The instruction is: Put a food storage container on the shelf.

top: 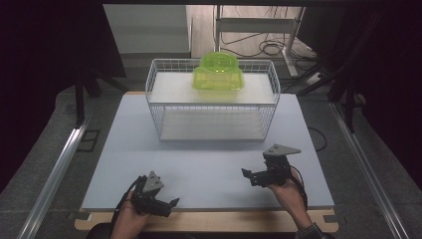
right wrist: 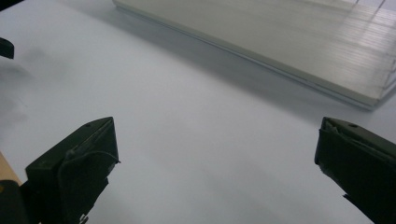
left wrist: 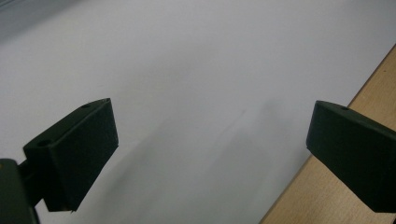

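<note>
A translucent lime-green plastic container (top: 218,72) sits on the upper shelf of a white wire rack (top: 213,102) at the far middle of the pale table (top: 204,164). My left gripper (top: 168,205) rests low at the near left edge, held in a hand, jaws wide open with nothing between them (left wrist: 210,140). My right gripper (top: 249,175) is at the near right, pointing left, also wide open and empty (right wrist: 217,158). The rack's lower white shelf (right wrist: 280,42) lies ahead of the right gripper.
A wooden board edge (left wrist: 336,196) borders the table's near side. Metal rails (top: 54,169) run along both sides on the floor. Cables and a stand's legs (top: 268,47) lie behind the rack. Open tabletop stretches between rack and grippers.
</note>
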`<state>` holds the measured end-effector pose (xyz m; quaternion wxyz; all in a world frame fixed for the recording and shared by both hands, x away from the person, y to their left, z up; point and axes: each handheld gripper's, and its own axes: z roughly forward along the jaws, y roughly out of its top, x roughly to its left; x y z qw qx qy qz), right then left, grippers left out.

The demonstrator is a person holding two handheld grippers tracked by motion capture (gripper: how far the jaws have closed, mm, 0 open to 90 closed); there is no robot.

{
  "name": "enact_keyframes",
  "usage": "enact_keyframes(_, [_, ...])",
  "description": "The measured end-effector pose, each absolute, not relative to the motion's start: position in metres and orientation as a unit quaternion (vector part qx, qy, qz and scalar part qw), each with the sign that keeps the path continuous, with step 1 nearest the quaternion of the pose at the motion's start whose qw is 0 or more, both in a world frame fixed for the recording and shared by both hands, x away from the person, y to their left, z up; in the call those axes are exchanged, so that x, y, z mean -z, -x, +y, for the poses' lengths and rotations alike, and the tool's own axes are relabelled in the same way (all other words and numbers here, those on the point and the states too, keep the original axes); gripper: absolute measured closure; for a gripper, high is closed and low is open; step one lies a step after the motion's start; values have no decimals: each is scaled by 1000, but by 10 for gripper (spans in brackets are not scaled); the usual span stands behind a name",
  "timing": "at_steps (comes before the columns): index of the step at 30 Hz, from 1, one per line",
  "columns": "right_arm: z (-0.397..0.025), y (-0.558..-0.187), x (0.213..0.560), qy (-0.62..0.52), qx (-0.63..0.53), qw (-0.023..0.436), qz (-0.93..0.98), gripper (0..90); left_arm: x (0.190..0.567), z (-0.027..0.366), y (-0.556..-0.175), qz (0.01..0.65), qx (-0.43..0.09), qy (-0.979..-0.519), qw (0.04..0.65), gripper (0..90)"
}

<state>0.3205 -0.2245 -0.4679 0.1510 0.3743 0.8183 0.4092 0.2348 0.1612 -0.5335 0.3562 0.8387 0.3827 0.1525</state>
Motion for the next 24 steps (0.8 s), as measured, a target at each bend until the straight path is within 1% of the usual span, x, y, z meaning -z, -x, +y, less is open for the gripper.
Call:
enact_keyframes(11, [-243, -307, 480, -387, -396, 159, 817, 0, 534, 161, -235, 382, -152, -838, 359, 16])
enact_keyframes(24, [-250, -294, 498, -394, -372, 154, 826, 0, 535, 161, -235, 381, -152, -840, 356, 13])
